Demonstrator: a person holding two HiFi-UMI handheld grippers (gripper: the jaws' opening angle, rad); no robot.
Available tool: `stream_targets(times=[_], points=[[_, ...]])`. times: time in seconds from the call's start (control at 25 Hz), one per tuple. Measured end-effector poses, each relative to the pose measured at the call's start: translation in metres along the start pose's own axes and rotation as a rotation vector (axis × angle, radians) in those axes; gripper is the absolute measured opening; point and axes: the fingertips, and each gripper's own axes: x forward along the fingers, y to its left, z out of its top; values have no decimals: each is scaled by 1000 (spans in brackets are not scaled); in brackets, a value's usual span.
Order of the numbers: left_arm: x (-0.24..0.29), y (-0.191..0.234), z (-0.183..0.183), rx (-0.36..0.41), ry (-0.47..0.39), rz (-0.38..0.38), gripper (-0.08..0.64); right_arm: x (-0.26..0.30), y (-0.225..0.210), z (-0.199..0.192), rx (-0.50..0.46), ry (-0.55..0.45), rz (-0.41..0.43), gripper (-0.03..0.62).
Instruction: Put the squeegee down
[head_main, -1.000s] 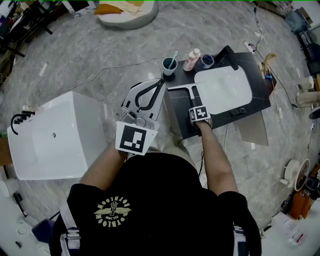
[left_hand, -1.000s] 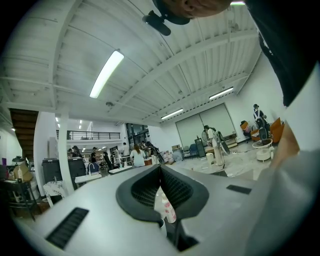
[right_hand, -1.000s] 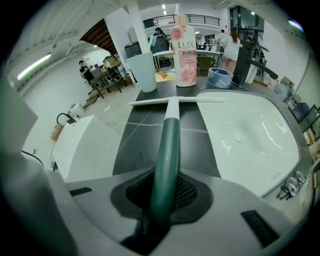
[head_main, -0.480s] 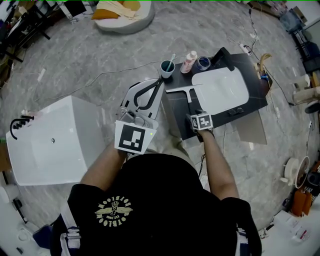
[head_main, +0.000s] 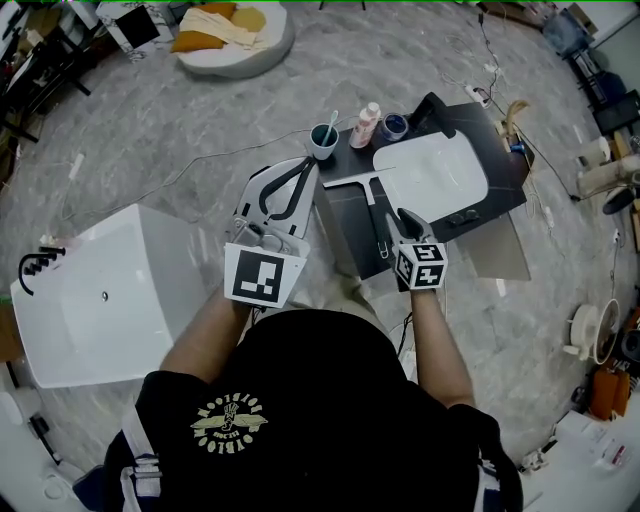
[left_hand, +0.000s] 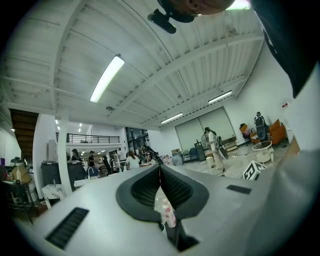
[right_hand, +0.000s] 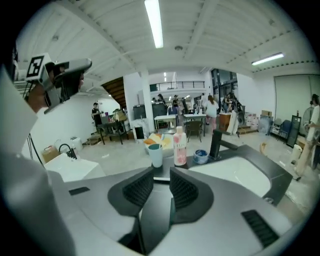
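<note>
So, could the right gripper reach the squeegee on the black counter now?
Probably yes: the squeegee lies uncovered just beside the right gripper, whose empty jaws, apart, have just been closing.

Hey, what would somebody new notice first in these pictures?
The white basin set in a black counter, centre right, with the squeegee lying flat beside it. The right gripper hovers by its handle, jaws apart, just closed partway, nothing between them. At left stands a big white washstand.

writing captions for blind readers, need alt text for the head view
A squeegee lies flat on a dark counter beside a white basin, free of both grippers. The right gripper hangs by its handle, jaws apart with nothing between them, having just closed partway. The left gripper, shut and empty, is held off the counter's left edge.
</note>
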Motion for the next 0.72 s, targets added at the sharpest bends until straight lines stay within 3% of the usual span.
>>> stream_targets(times=[0.12, 0.24, 0.4, 0.72], points=[[-2, -2, 2, 1, 2, -3, 23, -25, 3, 33, -16, -107, -22, 58], [-5, -4, 4, -11, 1, -9, 23, -48, 8, 62, -73, -173, -57, 31], [-6, -9, 4, -22, 6, -19, 23, -75, 17, 96, -165, -220, -106, 28], [-10, -21, 13, -34, -15, -44, 23, -124, 31, 139, -220, -299, -133, 28]])
